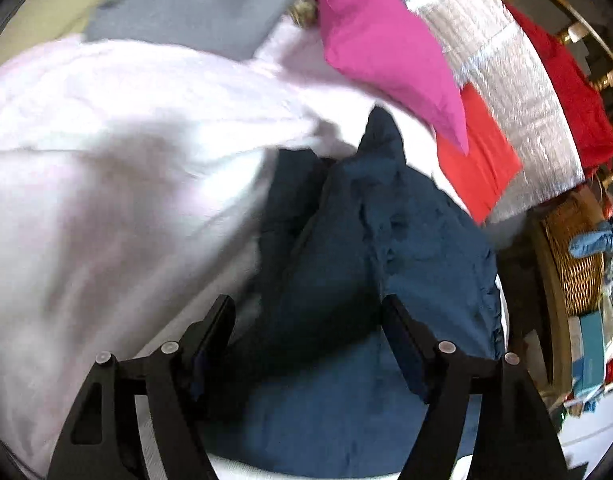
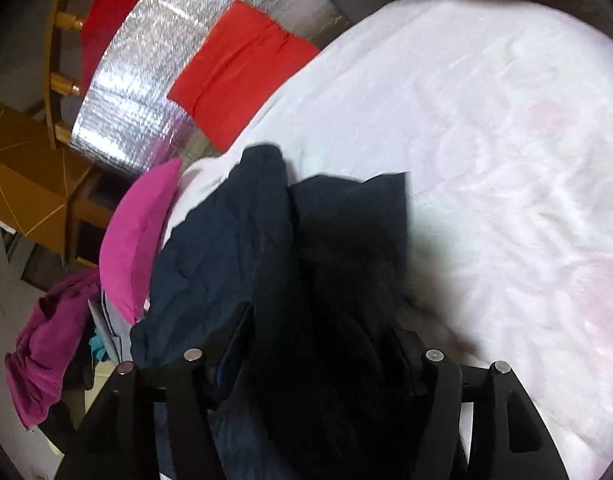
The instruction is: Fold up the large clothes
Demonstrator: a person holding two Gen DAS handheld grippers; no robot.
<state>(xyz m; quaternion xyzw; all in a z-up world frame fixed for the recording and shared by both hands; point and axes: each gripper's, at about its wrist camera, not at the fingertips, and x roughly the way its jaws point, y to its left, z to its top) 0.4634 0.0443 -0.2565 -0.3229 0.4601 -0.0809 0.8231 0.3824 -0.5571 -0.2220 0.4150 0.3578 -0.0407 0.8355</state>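
Left gripper: jaws standing wide, navy garment lying between, unpinched.
Right gripper: standing wide; grip unclear.
Risk: garment bunching, sliding off white sheet.

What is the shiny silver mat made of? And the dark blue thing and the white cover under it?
The silver mat looks like quilted foil, perhaps over foam: it glints and shows a fine grid. The dark blue garment looks like soft matte woven cloth, maybe cotton: it crumples and bunches. The white cover looks like thin, slightly wrinkled fabric with faint pink marks; the blur hides its weave.
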